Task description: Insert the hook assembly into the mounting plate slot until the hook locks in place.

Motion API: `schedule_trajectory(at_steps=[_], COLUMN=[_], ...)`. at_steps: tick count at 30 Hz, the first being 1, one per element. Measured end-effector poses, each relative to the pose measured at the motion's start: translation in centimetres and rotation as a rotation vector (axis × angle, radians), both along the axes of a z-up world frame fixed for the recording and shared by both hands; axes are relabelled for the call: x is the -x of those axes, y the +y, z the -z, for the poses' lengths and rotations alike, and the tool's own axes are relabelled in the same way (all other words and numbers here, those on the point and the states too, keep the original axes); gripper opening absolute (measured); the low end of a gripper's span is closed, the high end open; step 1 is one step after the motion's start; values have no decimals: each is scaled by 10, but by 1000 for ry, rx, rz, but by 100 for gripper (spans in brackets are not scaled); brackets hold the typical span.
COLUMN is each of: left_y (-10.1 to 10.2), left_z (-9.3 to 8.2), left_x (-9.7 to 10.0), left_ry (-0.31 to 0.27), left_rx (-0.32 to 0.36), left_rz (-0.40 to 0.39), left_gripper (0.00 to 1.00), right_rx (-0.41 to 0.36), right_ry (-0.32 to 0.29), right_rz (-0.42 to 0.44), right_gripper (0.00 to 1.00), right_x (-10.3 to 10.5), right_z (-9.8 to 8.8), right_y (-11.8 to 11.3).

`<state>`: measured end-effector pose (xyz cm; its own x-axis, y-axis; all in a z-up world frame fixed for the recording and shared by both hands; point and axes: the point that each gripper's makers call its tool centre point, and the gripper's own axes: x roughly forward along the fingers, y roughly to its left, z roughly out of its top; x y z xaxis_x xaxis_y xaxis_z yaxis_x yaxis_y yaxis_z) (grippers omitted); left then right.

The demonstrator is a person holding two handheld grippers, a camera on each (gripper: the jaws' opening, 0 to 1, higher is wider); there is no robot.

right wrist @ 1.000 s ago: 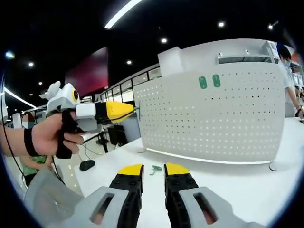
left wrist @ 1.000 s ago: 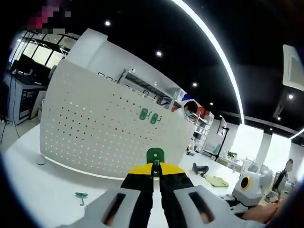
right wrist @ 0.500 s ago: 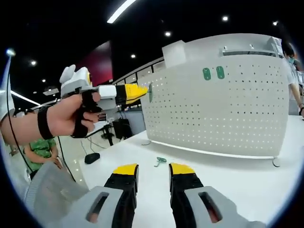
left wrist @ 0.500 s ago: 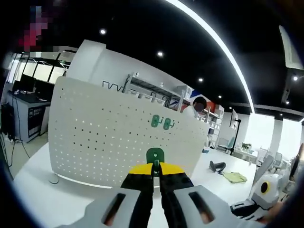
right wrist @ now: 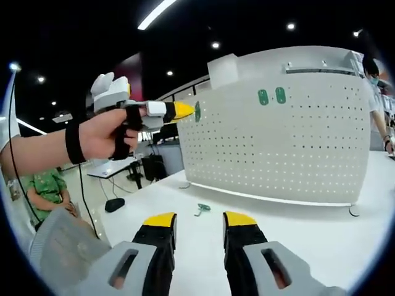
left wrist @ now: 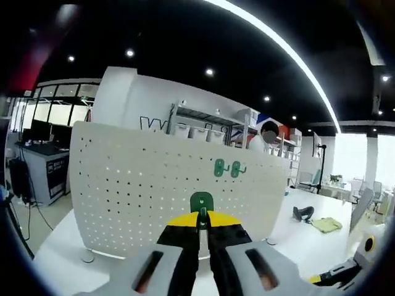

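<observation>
Carrying a green hook toward the perforated plate

The white mounting plate (left wrist: 166, 191) stands upright on the white bench (right wrist: 308, 228), two green hooks (left wrist: 228, 168) already seated side by side high on its face; my left claw (left wrist: 202, 217) is clamped shut on the green hook assembly (left wrist: 202, 201), held up in the air short of the plate — seen from the right gripper view, it sits near the plate's left edge, not yet touching. My right claw (right wrist: 199, 219) hangs low over the bench, jaws parted and holding nothing, and one spare green hook (right wrist: 202, 208) lies loose on the bench in front of the plate. To seat it well, I judge I should keep the hook's backplate square to the holes, line it up with the row of the seated pair, and press straight in — no twisting — until it catches.
</observation>
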<state>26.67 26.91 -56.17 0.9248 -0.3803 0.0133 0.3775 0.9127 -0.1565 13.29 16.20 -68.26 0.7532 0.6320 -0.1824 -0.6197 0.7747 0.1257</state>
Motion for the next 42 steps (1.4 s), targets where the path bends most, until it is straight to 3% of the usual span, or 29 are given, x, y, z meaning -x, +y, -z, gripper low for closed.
schedule_trajectory(at_steps=[2, 10, 19, 29, 42], left_y=[2, 4, 5, 3, -7], left_z=[-1, -12, -19, -16, -24], left_x=[-4, -21, -39, -60, -84], left_ry=[-15, -43, -73, -61, -78], left_rx=[-39, -52, -88, -112, -126], left_rz=[-25, -60, -90, -115, -119], left_gripper=[3, 3, 3, 3, 3], right_rx=[2, 8, 1, 1, -30], right_ry=[3, 9, 18, 17, 27], right_rz=[5, 15, 22, 23, 50], right_gripper=[31, 38, 38, 37, 37], right_x=[-1, 0, 1, -2, -5], right_z=[1, 3, 5, 4, 2], right_y=[-1, -5, -8, -9, -16])
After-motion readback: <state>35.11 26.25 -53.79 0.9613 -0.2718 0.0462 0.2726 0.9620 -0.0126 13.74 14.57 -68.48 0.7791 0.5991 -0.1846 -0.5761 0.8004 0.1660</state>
